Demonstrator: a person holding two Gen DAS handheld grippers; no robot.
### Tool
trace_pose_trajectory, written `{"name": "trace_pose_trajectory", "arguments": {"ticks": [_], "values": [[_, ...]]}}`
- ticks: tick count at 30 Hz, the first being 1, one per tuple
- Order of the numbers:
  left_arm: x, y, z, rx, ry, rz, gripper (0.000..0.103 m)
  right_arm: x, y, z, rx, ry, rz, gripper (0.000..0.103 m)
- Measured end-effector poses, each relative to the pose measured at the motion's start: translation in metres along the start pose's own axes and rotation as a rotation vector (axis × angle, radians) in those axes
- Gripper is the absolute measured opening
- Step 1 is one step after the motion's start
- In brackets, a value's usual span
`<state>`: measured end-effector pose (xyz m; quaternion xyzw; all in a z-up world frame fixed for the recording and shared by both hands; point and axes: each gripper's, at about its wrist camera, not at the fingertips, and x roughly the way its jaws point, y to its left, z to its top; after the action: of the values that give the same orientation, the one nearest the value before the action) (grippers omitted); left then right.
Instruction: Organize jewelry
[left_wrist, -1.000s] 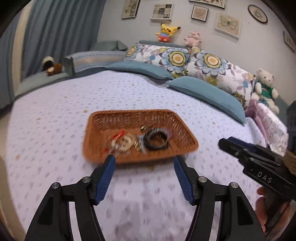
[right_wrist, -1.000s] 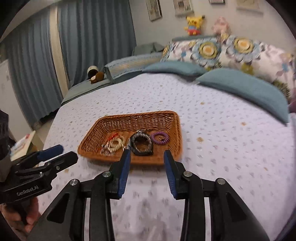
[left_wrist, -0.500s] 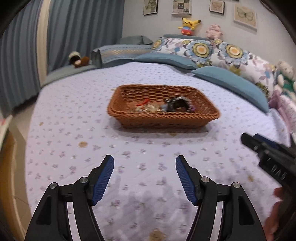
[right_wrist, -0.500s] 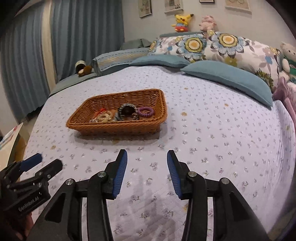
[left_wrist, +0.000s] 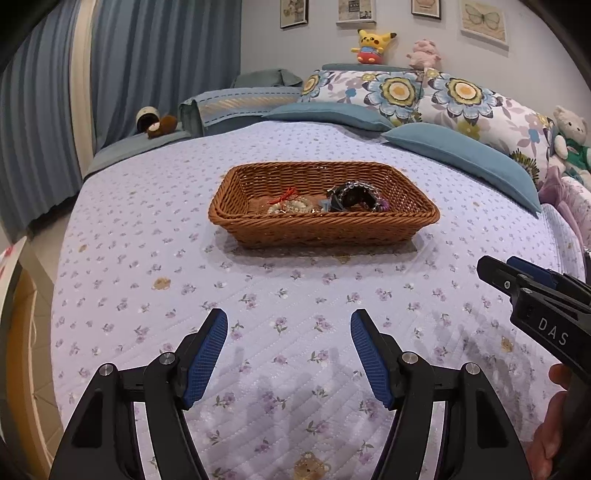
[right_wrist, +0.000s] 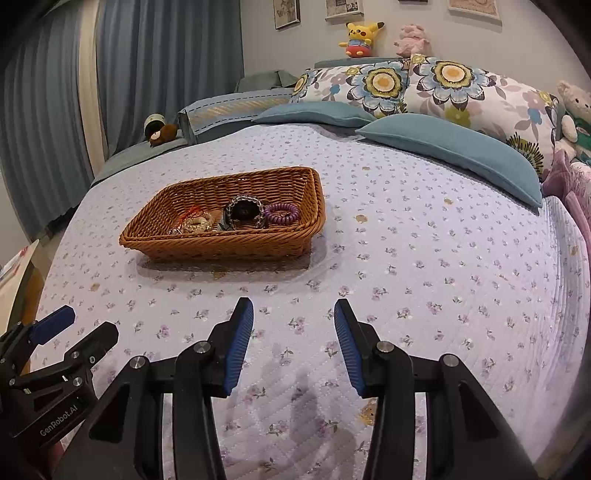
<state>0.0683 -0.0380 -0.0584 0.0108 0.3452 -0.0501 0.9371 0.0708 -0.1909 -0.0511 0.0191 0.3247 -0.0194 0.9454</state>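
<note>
A brown wicker basket (left_wrist: 321, 225) (right_wrist: 221, 245) sits mid-bed on the lilac flowered quilt. Inside lie a dark bead bracelet (left_wrist: 354, 195) (right_wrist: 243, 212), a purple coil band (right_wrist: 282, 214), a pale bead bracelet (left_wrist: 291, 206) (right_wrist: 197, 223) and a red cord (left_wrist: 286, 194). My left gripper (left_wrist: 289, 317) hovers low over the quilt, well short of the basket, open and empty. My right gripper (right_wrist: 293, 306) is beside it, jaws narrower, also open with nothing between them. Each shows in the other's view: the right gripper (left_wrist: 496, 267) at the right edge, the left gripper (right_wrist: 90, 325) at lower left.
Two blue pillows (left_wrist: 461, 158) and floral pillows (right_wrist: 443, 85) lie behind the basket, with plush toys on the headboard and a teddy bear (left_wrist: 569, 136) at the right. The bed's edge drops to the floor at the left. Bare quilt (right_wrist: 424, 258) surrounds the basket.
Both grippers pulled back from the basket's front edge and sank toward the quilt, so the basket now lies farther off. The right jaws widened slightly.
</note>
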Motion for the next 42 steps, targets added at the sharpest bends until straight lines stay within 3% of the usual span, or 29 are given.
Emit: {"name": "trace_pose_trajectory", "arguments": {"ticks": [42], "values": [[-0.0089, -0.0037, 0.0008, -0.008, -0.028, -0.002, 0.071, -0.0008, -0.0025, 0.0005, 0.01, 0.0, 0.004, 0.049]]}}
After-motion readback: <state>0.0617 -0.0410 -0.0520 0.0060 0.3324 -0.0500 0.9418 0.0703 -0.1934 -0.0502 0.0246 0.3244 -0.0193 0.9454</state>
